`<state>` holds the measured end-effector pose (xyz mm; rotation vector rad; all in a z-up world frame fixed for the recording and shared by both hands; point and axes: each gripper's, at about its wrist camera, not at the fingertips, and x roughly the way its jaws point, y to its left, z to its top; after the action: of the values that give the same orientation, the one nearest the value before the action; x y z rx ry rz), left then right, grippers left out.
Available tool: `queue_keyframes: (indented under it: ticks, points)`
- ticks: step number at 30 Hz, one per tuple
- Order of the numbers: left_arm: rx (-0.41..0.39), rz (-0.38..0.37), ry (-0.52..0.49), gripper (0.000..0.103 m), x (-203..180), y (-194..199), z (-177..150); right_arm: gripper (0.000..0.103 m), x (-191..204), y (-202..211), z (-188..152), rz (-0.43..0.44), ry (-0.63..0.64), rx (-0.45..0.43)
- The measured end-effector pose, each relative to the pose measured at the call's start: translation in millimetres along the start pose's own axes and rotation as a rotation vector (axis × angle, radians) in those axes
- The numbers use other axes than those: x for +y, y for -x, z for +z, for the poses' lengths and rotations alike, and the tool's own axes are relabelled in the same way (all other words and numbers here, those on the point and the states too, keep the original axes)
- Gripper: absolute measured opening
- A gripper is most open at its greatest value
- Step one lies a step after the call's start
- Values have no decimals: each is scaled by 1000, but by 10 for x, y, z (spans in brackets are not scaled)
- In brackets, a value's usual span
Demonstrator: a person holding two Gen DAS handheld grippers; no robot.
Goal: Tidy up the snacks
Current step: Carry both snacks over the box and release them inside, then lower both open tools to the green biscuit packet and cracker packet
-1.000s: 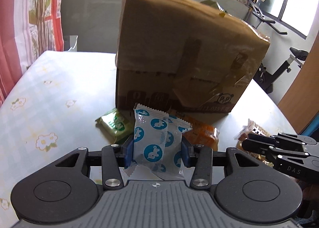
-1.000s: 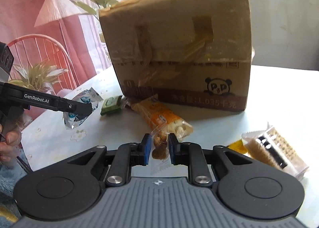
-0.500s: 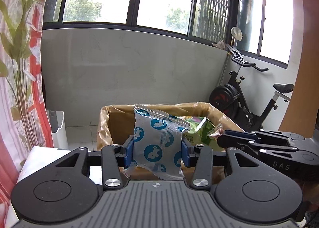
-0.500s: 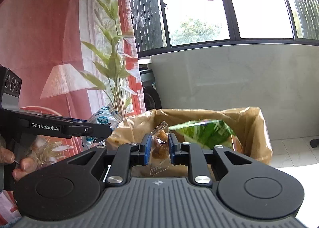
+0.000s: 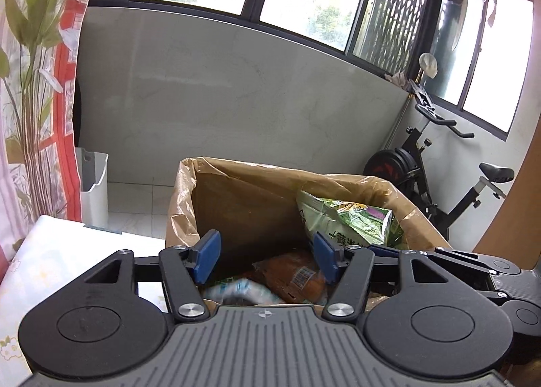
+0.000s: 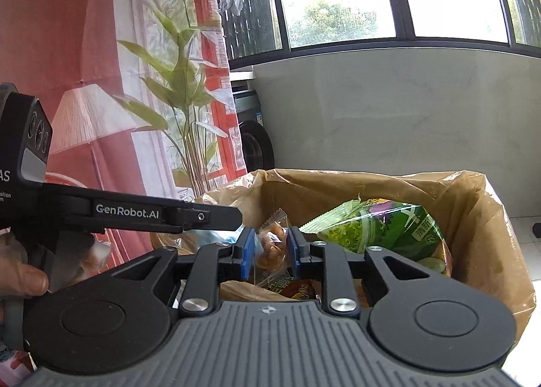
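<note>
A cardboard box [image 5: 189,204] lined with brown plastic stands open under both grippers. Inside lie a green bag [image 5: 348,218], an orange packet [image 5: 294,277] and the blue-and-white packet [image 5: 236,289]. My left gripper [image 5: 266,258] hangs over the box's near edge, its jaws opening with nothing between them. My right gripper [image 6: 270,251] is over the box [image 6: 483,218] too, beside the left gripper [image 6: 236,218]. A clear packet of nuts [image 6: 270,245] stands upright between its blue pads; the jaws are starting to open, still touching it. The right gripper [image 5: 382,250] enters the left wrist view from the right.
The box stands on a table with a floral cloth [image 5: 50,251]. Behind it are a grey wall, a white bin [image 5: 94,184] and an exercise bike [image 5: 439,184]. A red patterned curtain [image 6: 101,82] hangs at the left. A person's hand [image 6: 20,278] holds the left gripper.
Both grippers rose from the table to above the open box. The left gripper let go of the blue-and-white packet, which now lies in the box. The right still carries the nut packet.
</note>
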<state>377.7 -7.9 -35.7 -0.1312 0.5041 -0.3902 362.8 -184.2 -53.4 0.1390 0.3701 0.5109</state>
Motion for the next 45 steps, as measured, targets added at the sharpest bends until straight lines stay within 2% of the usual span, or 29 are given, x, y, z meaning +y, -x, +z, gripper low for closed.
queue_keyframes:
  ticks: [1,4,10,15,22,27,31,40,45]
  points:
    - [-5,5,-11,67,21,34,-8,33,-1,9,-4,6,4,4]
    - [-11,14,-37,67,61,112,-1,36,29,67,-5,-4,29,6]
    - [-77,14,-15,67,274,476,-41,36,49,389,-79,6,58,-27]
    - [-85,79,48,67,576,707,-134,36,-9,727,-231,-13,39,-61]
    - [30,186,98,67,831,635,-561,36,-143,1056,-552,-82,-80,-82]
    - [145,238,213,67,896,366,-1096,36,-193,1160,-833,-158,-91,-50]
    - [228,292,215,67,867,110,-1350,36,-344,1181,-1073,-198,-156,12]
    - [318,325,225,67,794,-193,-1541,36,-601,1276,-1469,-323,-200,114]
    - [331,368,166,67,711,-237,-1588,36,-651,1289,-1645,-370,-187,181]
